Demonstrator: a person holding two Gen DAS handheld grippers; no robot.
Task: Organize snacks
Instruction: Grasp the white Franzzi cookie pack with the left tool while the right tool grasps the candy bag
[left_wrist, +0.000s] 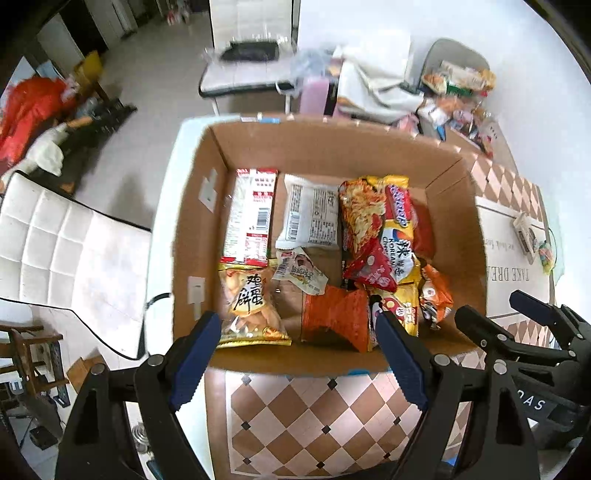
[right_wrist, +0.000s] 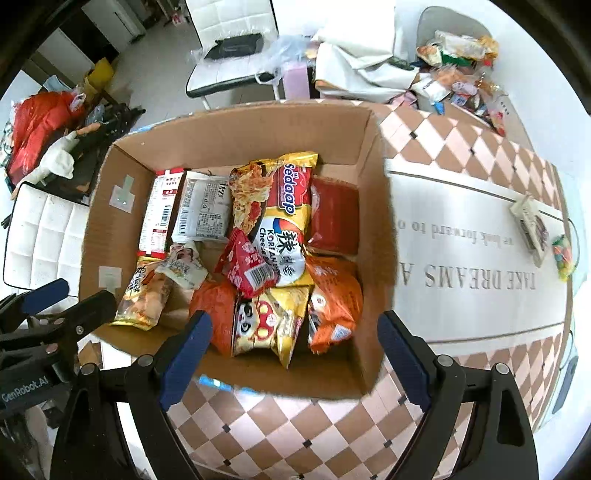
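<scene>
An open cardboard box (left_wrist: 192, 221) (right_wrist: 380, 236) stands on the checkered table and holds several snack packs: a red-white pack (left_wrist: 251, 214), a white pack (left_wrist: 310, 214), a yellow Sedaap noodle pack (left_wrist: 384, 221) (right_wrist: 284, 206), an orange pack (left_wrist: 332, 317) (right_wrist: 332, 295) and a yellow cracker bag (left_wrist: 247, 306). My left gripper (left_wrist: 295, 328) is open and empty above the box's near wall. My right gripper (right_wrist: 295, 328) is open and empty over the box's near edge; it also shows in the left wrist view (left_wrist: 495, 314).
A small box (right_wrist: 528, 225) and a bag of coloured candy (right_wrist: 563, 258) lie on the white table mat (right_wrist: 461, 266) at the right. More snacks (right_wrist: 461, 74) are piled on a chair beyond the table. White chairs (left_wrist: 55, 240) stand at the left.
</scene>
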